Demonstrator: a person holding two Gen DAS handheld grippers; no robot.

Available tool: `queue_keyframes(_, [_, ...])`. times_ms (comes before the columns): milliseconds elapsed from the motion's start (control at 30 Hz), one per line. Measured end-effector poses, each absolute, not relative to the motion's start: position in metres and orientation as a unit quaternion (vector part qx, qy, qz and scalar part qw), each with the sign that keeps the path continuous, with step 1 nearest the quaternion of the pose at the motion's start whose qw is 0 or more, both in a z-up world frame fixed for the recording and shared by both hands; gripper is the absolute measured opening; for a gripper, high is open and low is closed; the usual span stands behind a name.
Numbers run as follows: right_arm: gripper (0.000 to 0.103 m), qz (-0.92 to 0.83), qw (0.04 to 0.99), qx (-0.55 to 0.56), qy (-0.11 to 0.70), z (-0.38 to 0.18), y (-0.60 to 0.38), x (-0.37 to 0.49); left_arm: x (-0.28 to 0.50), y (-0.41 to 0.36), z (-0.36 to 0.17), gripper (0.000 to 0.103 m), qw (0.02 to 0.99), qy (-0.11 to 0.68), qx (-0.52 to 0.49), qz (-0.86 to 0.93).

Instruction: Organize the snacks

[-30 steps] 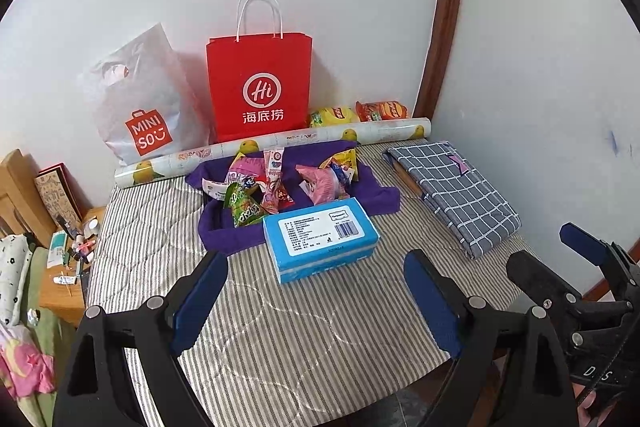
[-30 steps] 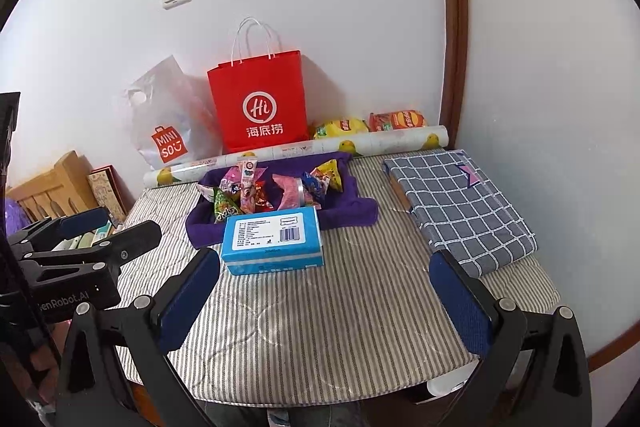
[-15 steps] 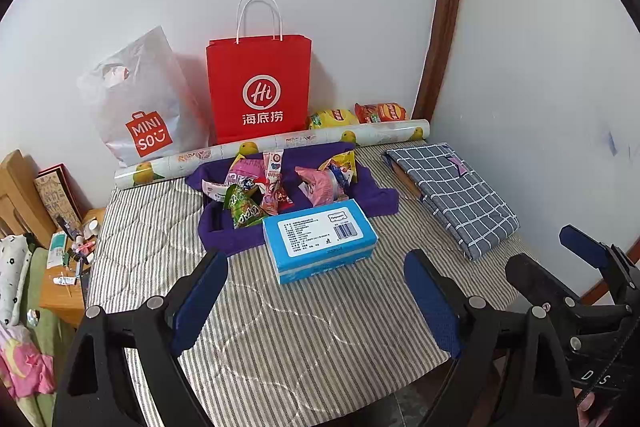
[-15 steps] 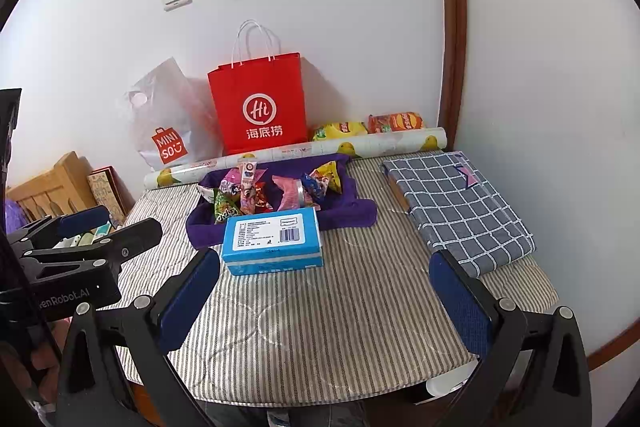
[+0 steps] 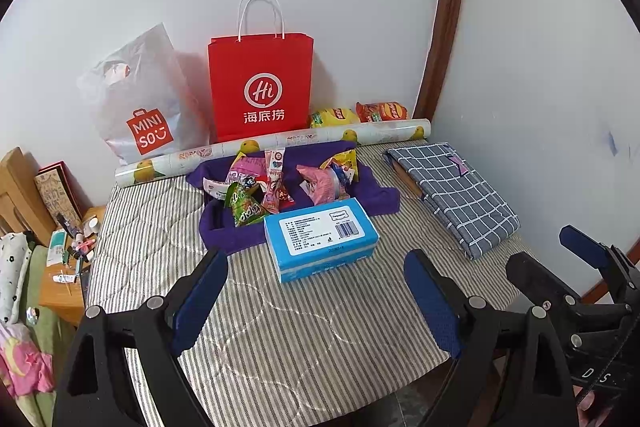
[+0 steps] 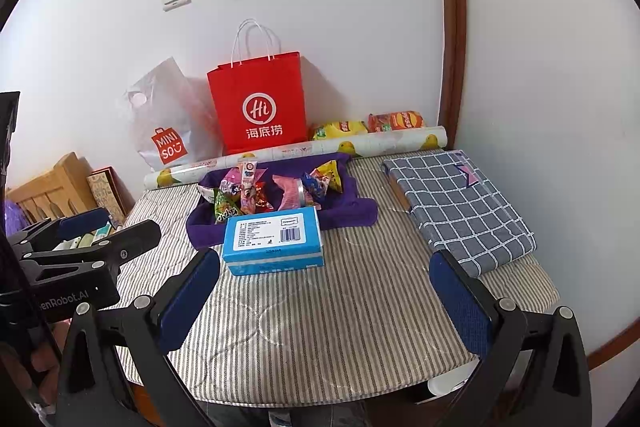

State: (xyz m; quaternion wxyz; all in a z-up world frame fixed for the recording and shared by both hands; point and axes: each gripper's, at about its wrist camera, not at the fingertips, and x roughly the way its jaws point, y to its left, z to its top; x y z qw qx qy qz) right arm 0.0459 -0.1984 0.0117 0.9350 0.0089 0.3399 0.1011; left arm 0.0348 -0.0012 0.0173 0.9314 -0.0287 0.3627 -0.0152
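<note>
Left wrist view: my left gripper (image 5: 316, 301) and right gripper (image 6: 326, 301), jaws spread and empty, face snacks (image 5: 280, 187) heaped on purple cloth (image 5: 376, 197) straight ahead, beyond the blue box (image 5: 320, 233); neither clearly nearer.

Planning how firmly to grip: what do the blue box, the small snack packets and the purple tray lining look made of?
Blue rectangular box: looks like glossy wrap, possibly soft plastic; its edges are rounded. Small colourful snack packets: crinkled shiny plastic film. Purple lining: soft matte fabric, draped in folds.
</note>
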Motion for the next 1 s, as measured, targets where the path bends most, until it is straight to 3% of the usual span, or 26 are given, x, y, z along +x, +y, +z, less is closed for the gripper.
queue_keyframes(1000, [0.103,0.105,0.937,0.008,0.332,0.0127,-0.1945,0.0413,0.033,0.0042,0.0151,0.089,0.932,0.361,-0.03,-0.012])
